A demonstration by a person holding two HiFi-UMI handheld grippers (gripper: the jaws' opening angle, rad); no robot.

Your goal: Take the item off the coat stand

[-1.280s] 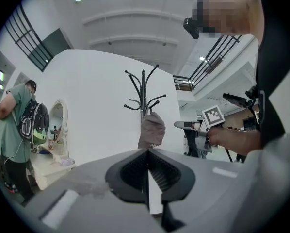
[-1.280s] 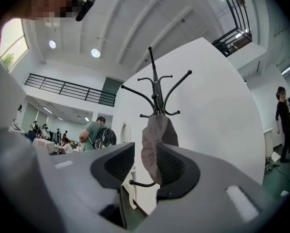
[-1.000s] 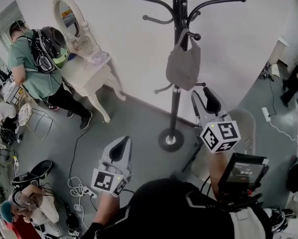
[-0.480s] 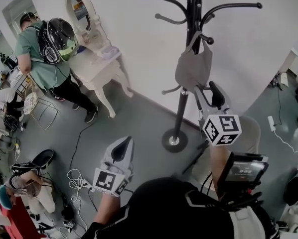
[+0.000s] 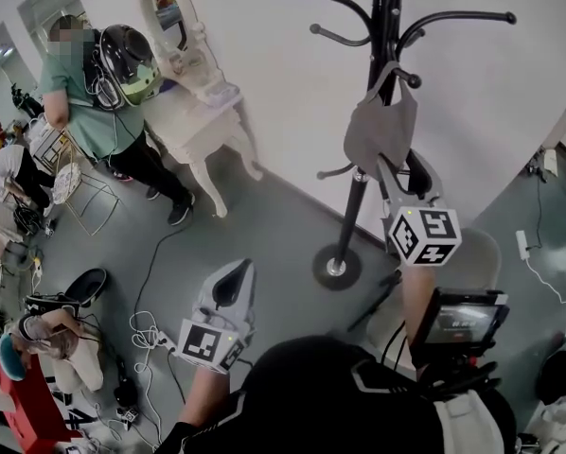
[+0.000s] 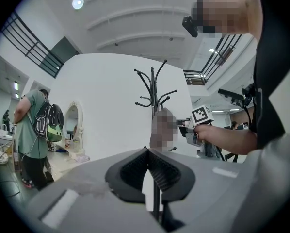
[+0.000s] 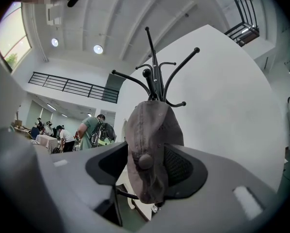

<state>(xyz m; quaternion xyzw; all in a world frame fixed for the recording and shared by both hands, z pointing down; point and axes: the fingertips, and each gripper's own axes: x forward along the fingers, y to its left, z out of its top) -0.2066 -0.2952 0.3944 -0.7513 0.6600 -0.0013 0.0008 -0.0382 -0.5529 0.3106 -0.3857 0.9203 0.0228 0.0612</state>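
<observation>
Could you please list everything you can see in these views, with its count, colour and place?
coat stand: one, black, by the wall, right of centre
cap: one, grey, hanging on a coat stand hook
dressing table: one, white, with oval mirror, by the wall at upper left
person: one, green shirt, dark backpack, standing at the dressing table
seated person: at least one, pale clothes, lower left corner
cables: several, black and white, on the grey floor, lower left
screen: one, black, lower right
left hand-held gripper: one, grey-white, held low, jaws together, empty
right hand-held gripper: one, grey-white, raised, open jaws either side of the cap
</observation>
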